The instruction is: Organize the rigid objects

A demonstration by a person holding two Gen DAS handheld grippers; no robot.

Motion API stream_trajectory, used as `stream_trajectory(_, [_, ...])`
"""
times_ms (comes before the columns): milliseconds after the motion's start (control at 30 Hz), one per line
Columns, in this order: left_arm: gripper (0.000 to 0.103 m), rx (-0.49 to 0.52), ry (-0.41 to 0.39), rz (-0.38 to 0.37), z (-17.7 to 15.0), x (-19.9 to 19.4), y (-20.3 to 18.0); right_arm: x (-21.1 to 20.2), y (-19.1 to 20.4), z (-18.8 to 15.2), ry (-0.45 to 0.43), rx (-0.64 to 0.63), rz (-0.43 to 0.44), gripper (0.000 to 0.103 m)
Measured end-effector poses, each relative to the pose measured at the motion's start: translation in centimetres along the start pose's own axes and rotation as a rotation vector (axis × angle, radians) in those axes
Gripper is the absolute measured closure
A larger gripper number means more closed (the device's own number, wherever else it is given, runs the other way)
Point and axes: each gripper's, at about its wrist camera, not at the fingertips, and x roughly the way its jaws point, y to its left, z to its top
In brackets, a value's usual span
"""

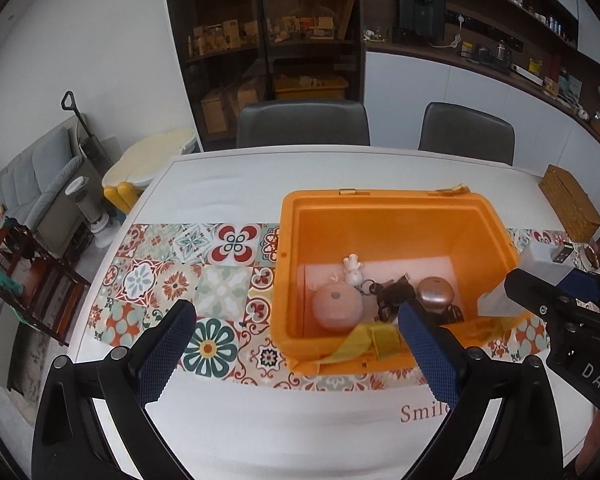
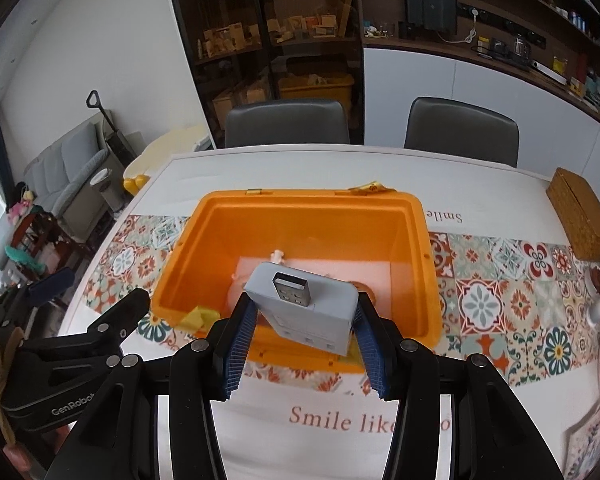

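Left wrist view: the left gripper (image 1: 296,344) hangs over the counter (image 1: 228,192) with its fingers (image 1: 162,354) spread wide apart and nothing between them; the pads are dark blue with a fine knurled grid. Under it lies a cloth runner (image 1: 168,280) printed with ornate tile patterns. An open orange plastic bin (image 1: 384,216), smooth-walled with rounded corners, stands on the runner, and a yellow strap (image 1: 360,342) drapes over its near rim. Inside on the pale floor sit a round pink dome-shaped gadget (image 1: 336,306), a small white figurine (image 1: 353,270) on a keyring, a glossy bronze-coloured rounded object (image 1: 434,290) and some dark pieces I cannot identify. At the right edge the right gripper (image 1: 560,296) reaches in, carrying a pale grey device (image 1: 540,260) over the bin's right rim. A woven brown box (image 1: 570,208) sits well apart on the far right.

Right wrist view: the right gripper (image 2: 306,330) has its ribbed blue fingers (image 2: 238,344) clamped on the sides of the grey device (image 2: 312,312), a flat matte rectangular block with a metal USB plug (image 2: 292,288) jutting from its top. It is held tilted above the near rim of the orange bin (image 2: 300,216). The left gripper's black body shows at lower left.
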Motion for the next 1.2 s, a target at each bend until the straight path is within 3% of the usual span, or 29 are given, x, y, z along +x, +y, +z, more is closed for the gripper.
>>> stream_trajectory(367, [0.000, -0.001, 0.047, 0.006, 1.6, 3.9, 0.2, 4.5, -0.5, 2.1, 0.063, 0.009, -0.007, 0.054])
stream_trajectory(733, [0.000, -0.015, 0.086, 0.017, 2.0, 6.2, 0.6, 9.2, -1.2, 2.1, 0.186, 0.048, 0.019, 0.053])
stream_trajectory(833, [0.000, -0.017, 0.089, 0.023, 1.9, 6.3, 0.7, 9.7, -1.4, 2.0, 0.195, 0.059, 0.008, 0.045])
stream_trajectory(900, [0.000, -0.017, 0.089, 0.026, 1.9, 6.3, 0.7, 9.7, -1.4, 2.0, 0.187, 0.063, -0.004, 0.034])
stream_trajectory(1200, [0.000, -0.026, 0.079, 0.024, 1.3, 5.3, 0.9, 8.0, -1.8, 1.7, 0.161, 0.084, -0.035, 0.033])
